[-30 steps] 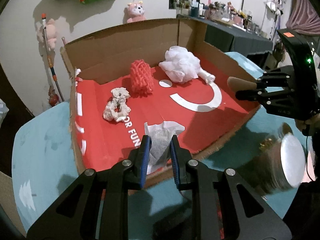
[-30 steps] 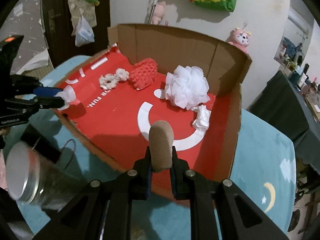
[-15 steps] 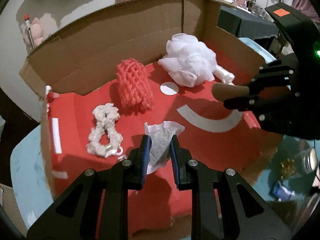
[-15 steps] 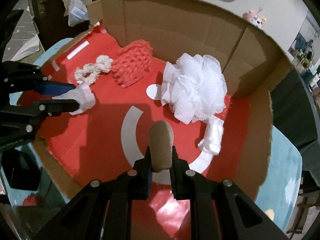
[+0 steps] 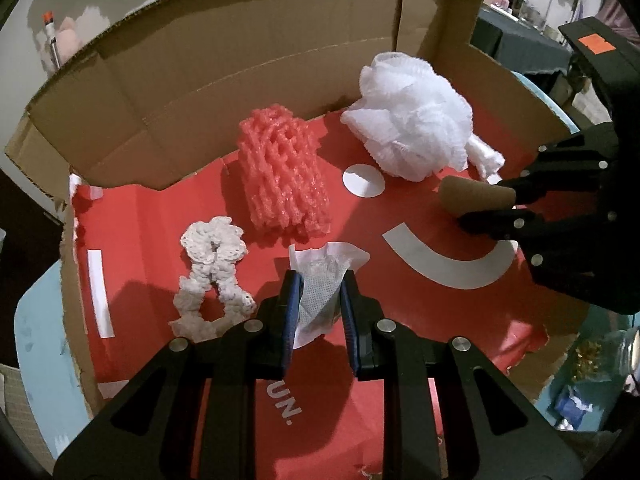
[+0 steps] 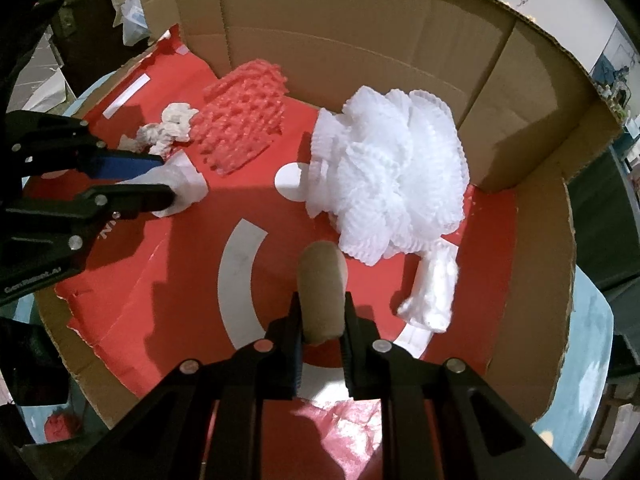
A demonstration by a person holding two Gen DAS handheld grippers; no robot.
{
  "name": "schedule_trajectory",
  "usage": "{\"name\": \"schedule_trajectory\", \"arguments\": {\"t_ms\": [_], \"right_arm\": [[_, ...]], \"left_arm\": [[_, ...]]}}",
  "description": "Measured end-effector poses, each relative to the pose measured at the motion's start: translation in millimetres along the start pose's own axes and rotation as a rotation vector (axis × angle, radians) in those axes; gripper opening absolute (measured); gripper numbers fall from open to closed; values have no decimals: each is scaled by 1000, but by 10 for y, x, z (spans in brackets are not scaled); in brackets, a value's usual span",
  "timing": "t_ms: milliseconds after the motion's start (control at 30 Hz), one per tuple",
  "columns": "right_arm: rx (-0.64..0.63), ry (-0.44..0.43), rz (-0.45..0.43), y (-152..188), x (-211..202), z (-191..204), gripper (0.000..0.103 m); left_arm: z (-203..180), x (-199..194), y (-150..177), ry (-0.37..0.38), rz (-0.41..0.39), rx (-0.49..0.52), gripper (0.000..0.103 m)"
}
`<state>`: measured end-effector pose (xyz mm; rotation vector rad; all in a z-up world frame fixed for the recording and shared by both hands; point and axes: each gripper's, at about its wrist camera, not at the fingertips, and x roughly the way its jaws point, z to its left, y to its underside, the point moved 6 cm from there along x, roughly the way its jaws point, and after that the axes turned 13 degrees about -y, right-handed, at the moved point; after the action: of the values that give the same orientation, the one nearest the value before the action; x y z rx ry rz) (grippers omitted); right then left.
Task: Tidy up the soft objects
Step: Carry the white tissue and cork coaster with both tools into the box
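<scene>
Here both tongs (image 5: 319,300) (image 6: 322,314) tilt steeply into box (image 5: 240,60).

Cardboard box (image 5: 248,60): corrugated brown walls, matt, torn ragged edges; floor faced with red printed paper, slightly glossy, creased.
Foam net sleeve (image 5: 282,174): coral-pink, soft open mesh, faint sheen.
Bath pouf (image 5: 412,114): white gathered nylon netting, frilly.
Scrunchie (image 5: 212,276): off-white crocheted yarn, rough and nubbly.
Mesh pouch (image 5: 322,284): thin white non-woven fabric, finely textured, crinkled.
Sponge (image 6: 322,288): tan foam, matt, smooth rounded tip.
Left gripper (image 5: 320,312): black matt plastic, blue rubbery pads, bright metal screw heads.
Right gripper (image 6: 320,330): same black plastic and metal screws.
</scene>
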<state>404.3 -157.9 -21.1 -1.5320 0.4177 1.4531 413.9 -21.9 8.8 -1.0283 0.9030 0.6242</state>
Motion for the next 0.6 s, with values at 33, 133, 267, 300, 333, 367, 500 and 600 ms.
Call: {"name": "schedule_trajectory", "arguments": {"t_ms": [33, 133, 267, 300, 333, 367, 500, 600], "right_arm": [[3, 1, 3, 3, 5, -12, 18], [4, 7, 10, 2, 15, -35, 19], [6, 15, 13, -52, 42, -49, 22], [7, 15, 12, -81, 52, -35, 24], [7, 16, 12, -132, 83, -27, 25], [7, 17, 12, -140, 88, -32, 26], [6, 18, 14, -151, 103, -55, 31], [1, 24, 14, -177, 124, -55, 35]], "left_arm": [[-5, 16, 2, 0, 3, 3, 19], [-6, 58, 1, -10, 5, 8, 19], [-54, 126, -61, -13, 2, 11, 19], [-54, 131, -64, -14, 2, 11, 19], [-53, 124, -61, -14, 2, 10, 19], [-51, 125, -64, -13, 2, 9, 19], [-52, 121, -64, -13, 0, 10, 20], [-20, 114, -50, -17, -6, 12, 20]]}}
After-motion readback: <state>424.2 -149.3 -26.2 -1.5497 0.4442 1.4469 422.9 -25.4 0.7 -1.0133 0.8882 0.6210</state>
